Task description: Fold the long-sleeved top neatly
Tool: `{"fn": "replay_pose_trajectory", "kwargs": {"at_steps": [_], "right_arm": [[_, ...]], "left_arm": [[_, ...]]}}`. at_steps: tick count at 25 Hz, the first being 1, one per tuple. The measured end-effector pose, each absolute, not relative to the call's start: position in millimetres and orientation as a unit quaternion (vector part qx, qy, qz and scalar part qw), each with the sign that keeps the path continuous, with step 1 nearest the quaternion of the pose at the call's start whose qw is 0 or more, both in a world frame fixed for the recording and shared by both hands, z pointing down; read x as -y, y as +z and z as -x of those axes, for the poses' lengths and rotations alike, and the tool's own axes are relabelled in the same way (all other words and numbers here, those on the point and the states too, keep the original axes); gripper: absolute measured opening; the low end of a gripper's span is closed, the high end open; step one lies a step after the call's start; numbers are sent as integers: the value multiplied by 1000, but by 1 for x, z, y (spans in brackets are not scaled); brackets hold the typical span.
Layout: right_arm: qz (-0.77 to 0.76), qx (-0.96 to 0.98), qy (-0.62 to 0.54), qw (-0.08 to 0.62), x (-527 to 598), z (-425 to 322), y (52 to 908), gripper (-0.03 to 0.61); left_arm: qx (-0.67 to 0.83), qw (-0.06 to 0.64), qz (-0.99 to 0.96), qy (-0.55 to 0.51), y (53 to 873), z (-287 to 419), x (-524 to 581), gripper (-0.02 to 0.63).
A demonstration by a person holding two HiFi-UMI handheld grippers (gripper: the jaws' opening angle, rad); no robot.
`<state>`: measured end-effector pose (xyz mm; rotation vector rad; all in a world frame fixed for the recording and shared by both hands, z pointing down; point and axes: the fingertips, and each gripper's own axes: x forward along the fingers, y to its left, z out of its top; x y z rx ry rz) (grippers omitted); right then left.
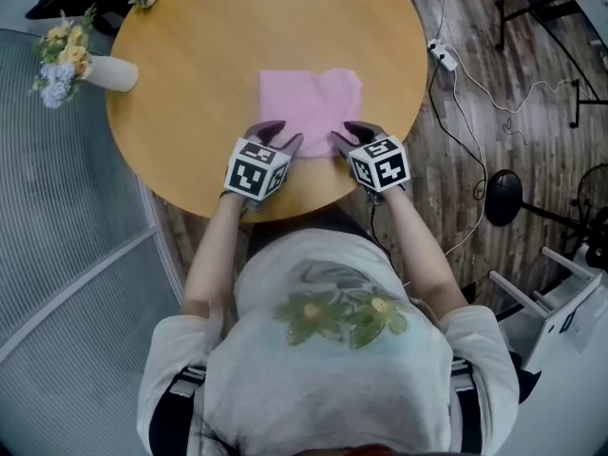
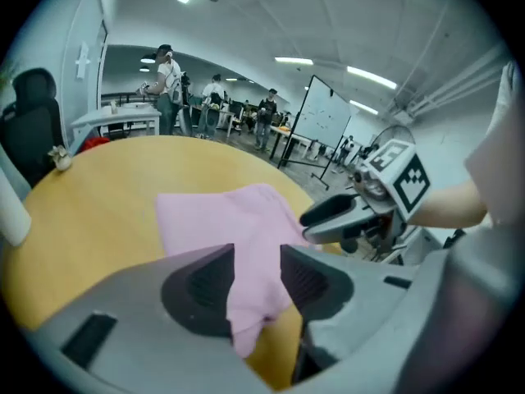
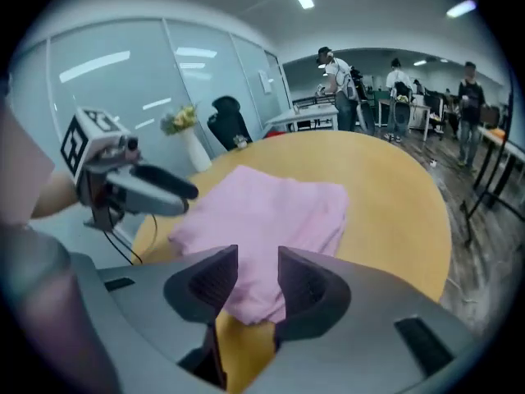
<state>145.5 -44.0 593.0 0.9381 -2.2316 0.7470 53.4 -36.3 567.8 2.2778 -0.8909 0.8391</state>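
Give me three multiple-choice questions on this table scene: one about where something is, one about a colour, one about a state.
1. Where is the flower vase?
A. Near the left edge of the table in the head view
B. On the pink cloth
C. On the floor

2. What colour is the folded top?
A. Blue
B. Pink
C. Green

3. How do the jaws of the left claw and right claw stand?
A. Apart, at the top's near edge
B. Clamped on a cup
C. Shut, held off the table

Answers:
1 A, the vase sits on the wood by the rim.
2 B, the cloth is pale pink in every view.
3 A, both gripper views show a gap between the jaws with cloth in it.
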Motion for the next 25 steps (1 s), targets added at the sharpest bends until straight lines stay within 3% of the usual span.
{"fn": "replay_pose_trajectory", "kwargs": {"at_steps": [4, 9, 14, 18, 21, 25], "right_arm": [[-404, 805, 230, 368, 48, -164, 636, 165], [-416, 801, 263, 341, 50, -173, 631, 166], [-457, 823, 240, 238, 103, -170, 559, 166], [-478, 808, 190, 288, 153, -164, 588, 164], [-481, 785, 222, 322, 163, -170, 632, 156], [-485, 784, 293, 253, 168, -176, 647, 158]], "left_arm": [[349, 246, -819, 383, 616, -14, 59, 156], [342, 243, -813, 403, 629, -15, 57, 156], [378, 187, -844, 330, 570, -1, 105, 156], [350, 151, -835, 397, 606, -5, 132, 156], [352, 170, -826, 407, 635, -4, 140, 156], [358, 249, -833, 340, 645, 3, 146, 156]]}}
